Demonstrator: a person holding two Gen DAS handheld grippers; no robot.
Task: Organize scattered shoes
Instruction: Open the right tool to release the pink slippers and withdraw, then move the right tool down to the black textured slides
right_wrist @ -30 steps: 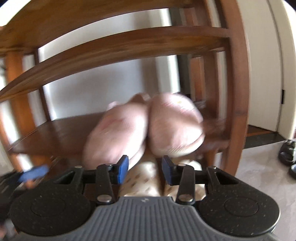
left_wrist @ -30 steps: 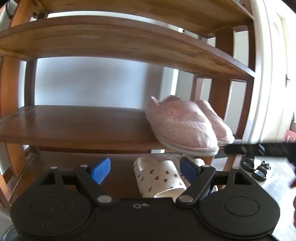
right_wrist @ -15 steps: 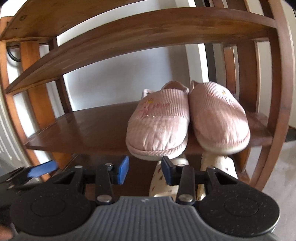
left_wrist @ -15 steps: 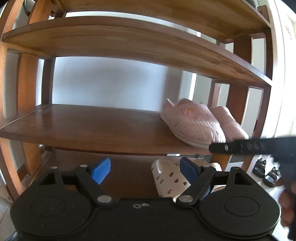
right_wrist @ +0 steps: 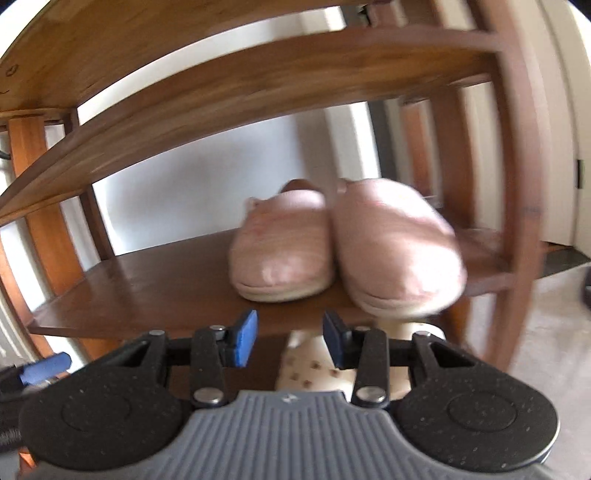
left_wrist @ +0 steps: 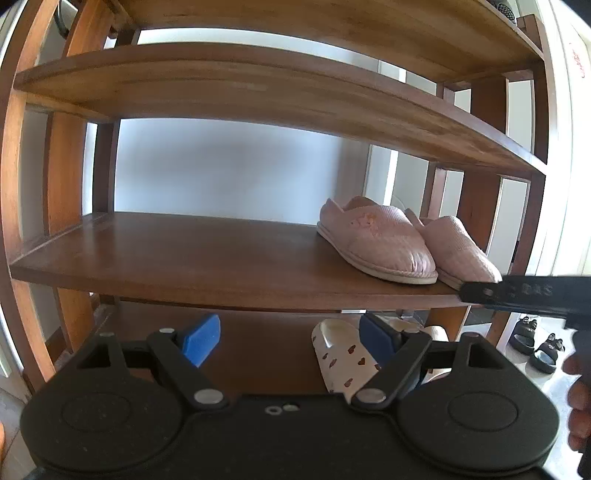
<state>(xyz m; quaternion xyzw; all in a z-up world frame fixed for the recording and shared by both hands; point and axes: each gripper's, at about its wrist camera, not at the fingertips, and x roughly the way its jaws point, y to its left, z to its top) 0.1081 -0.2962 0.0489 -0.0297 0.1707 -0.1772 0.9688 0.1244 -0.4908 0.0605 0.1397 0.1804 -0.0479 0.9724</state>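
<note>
While both pink slippers (left_wrist: 384,243) sit side by side on the shelf (left_wrist: 184,258), the left claw (left_wrist: 291,338) and right claw (right_wrist: 290,338) gape empty, seemingly short of them.

1. White wall (left_wrist: 229,166) behind the open-backed unit, fills centre of left wrist view.
2. White door (right_wrist: 569,122) at 3 o'clock in right wrist view, blurred.
3. Pale floor (right_wrist: 546,339) at 4 o'clock, right wrist view.
4. Dark cable (left_wrist: 61,22) at 11 o'clock, left wrist view, behind the upright.
</note>
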